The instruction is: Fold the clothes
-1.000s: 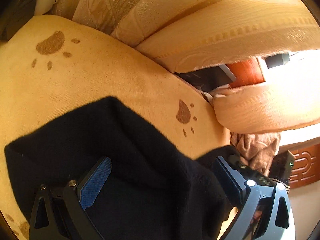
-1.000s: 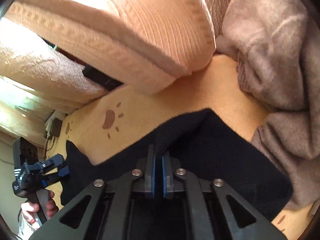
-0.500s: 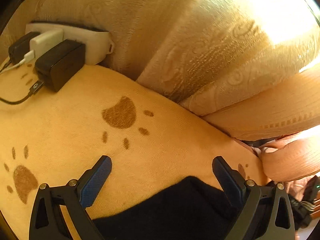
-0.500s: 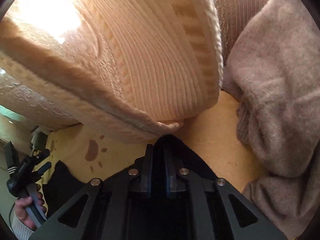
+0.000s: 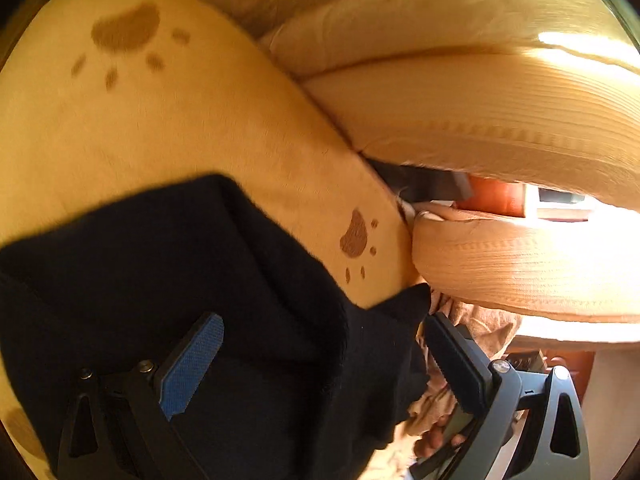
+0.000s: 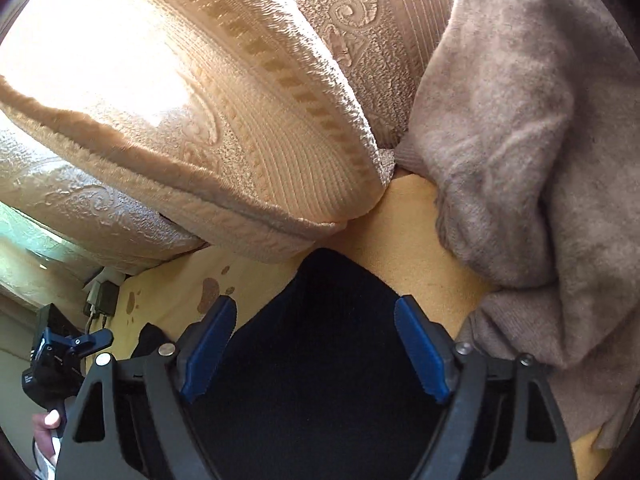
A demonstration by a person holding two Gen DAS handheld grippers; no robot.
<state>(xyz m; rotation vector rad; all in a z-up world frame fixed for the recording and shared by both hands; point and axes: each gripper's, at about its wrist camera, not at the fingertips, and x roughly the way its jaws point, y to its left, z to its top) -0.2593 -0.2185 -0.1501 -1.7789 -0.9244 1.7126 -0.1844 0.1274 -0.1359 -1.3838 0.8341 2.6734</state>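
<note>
A black garment [image 5: 224,280] lies on the yellow paw-print sofa cover [image 5: 192,120]. My left gripper [image 5: 320,340] is open and hovers over it, fingers apart on either side of a fold. In the right wrist view the same black garment [image 6: 320,344] lies with one corner pointing toward the cushions. My right gripper [image 6: 316,328] is open above it, its blue pads clear of the cloth. The left gripper [image 6: 64,352] also shows at the far left of the right wrist view.
Beige patterned sofa cushions [image 6: 200,112] rise behind the garment. A grey-brown knit garment [image 6: 512,160] is piled at the right. A charger and power strip [image 6: 102,296] sit at the sofa's far left. A dark object [image 5: 420,184] lies under the cushions.
My right gripper has opened and let go of the black garment's corner, which now lies near the cushions. My left gripper swung out toward the power strip and came back over the garment, still open.
</note>
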